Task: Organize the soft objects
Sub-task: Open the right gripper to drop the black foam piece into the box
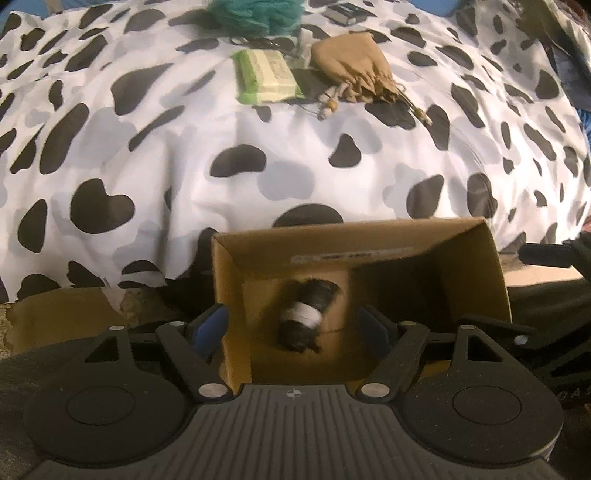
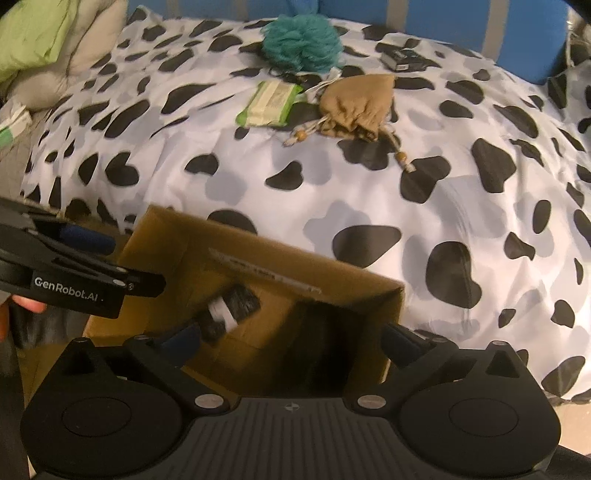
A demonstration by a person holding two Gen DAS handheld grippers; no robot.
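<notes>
An open cardboard box (image 1: 495,266) stands against the foot of the bed. Inside it is a dark furry roll with a white band (image 1: 306,314), blurred, also seen from the right wrist (image 2: 229,310). My left gripper (image 1: 291,326) hangs over the box, open, its blue pads either side of the roll and clear of it. My right gripper (image 2: 290,338) is open over the box's dark right half, holding nothing. On the bed lie a tan drawstring pouch (image 1: 354,66), a green wipes pack (image 1: 266,75) and a teal fluffy ball (image 1: 255,14).
The cow-print duvet (image 2: 369,192) covers the bed. A small dark case (image 2: 402,59) lies at its far side. Pillows (image 2: 55,44) are piled at far left. The left gripper's black frame (image 2: 74,284) reaches in beside the box, with a fingertip of the person's hand under it.
</notes>
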